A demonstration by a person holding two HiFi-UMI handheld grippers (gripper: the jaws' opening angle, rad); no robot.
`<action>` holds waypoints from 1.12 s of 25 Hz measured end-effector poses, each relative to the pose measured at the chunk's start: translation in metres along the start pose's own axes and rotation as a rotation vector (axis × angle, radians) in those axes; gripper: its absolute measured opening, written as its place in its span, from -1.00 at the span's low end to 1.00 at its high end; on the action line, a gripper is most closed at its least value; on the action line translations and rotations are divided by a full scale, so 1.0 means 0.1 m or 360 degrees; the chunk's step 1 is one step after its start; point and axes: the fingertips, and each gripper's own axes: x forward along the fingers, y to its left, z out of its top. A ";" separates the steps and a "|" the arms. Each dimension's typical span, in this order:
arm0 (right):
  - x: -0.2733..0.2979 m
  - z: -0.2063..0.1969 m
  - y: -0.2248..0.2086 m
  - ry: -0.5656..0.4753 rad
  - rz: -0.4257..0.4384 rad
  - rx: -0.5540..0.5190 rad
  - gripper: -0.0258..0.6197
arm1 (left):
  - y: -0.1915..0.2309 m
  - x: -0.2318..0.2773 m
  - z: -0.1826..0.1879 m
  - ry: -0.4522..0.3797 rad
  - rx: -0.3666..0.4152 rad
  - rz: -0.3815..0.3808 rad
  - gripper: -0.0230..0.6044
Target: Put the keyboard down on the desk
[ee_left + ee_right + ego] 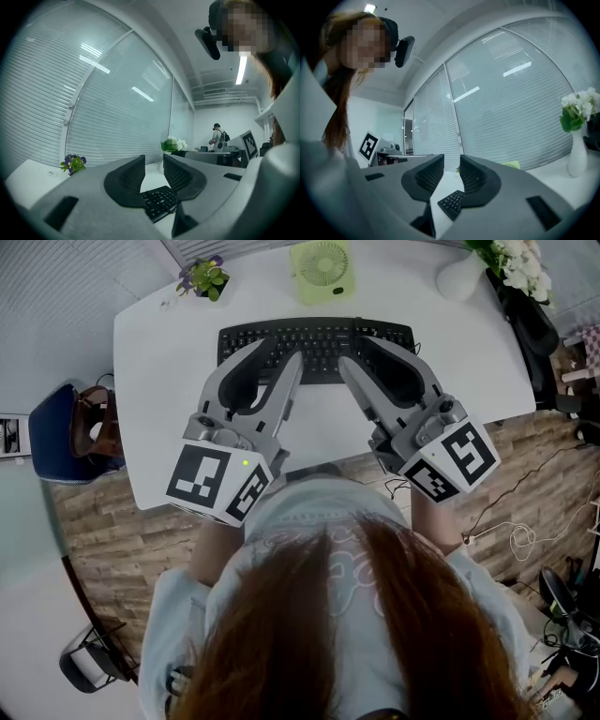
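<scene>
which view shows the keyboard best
The head view: the keyboard shows end to end, flat on the desk. The two gripper views each catch only a small patch of keys past their jaws.

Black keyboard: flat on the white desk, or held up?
Flat on the white desk; black keyboard lies free, left gripper and right gripper both open.

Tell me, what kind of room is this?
Most likely an office. A black keyboard lies on a white desk, with a small green fan behind it, and long blinds cover the big windows.
</scene>
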 end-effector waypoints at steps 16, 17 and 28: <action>0.06 0.01 0.07 0.0008 -0.0006 -0.0094 -0.81 | 0.02 -0.01 -0.05 -0.0002 -0.0001 -0.0010 -0.85; 0.06 0.00 0.07 0.0008 -0.0010 -0.0088 -0.82 | 0.02 -0.02 -0.05 -0.0001 -0.0003 -0.0015 -0.86; 0.07 -0.03 0.06 0.0002 -0.0030 -0.0061 -0.90 | 0.02 -0.02 -0.09 0.0012 -0.0034 -0.0064 -0.88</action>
